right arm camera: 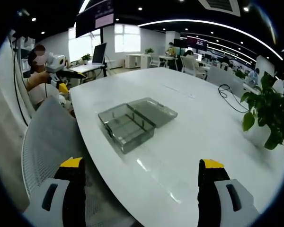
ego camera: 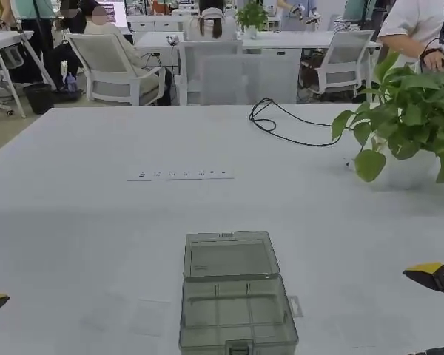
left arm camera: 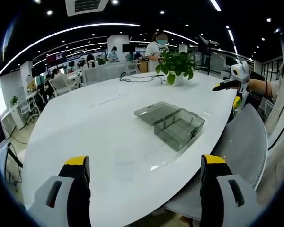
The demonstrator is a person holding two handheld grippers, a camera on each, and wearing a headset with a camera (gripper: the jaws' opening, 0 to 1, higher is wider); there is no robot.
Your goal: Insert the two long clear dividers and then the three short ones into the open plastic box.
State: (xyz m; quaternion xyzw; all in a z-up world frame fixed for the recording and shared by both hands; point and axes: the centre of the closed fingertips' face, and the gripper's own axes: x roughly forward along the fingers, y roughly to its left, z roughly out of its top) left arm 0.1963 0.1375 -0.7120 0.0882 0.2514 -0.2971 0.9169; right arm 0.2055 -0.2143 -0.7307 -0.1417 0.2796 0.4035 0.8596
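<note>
Head view: box [ego camera: 237, 296] open on white office table [ego camera: 96, 237]; left gripper [left arm camera: 145, 160], right gripper [right arm camera: 142, 163] fingers spread, empty.

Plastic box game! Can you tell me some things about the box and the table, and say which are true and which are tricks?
1. The plastic box has its lid flipped open. True.
2. The box is being held. False: the left gripper and the right gripper both have open fingers, hold nothing, and are away from it.
3. A green plant stands on the table. True.
4. The black cable lies inside the box. False: it lies on the table beyond it, near the plant.
</note>
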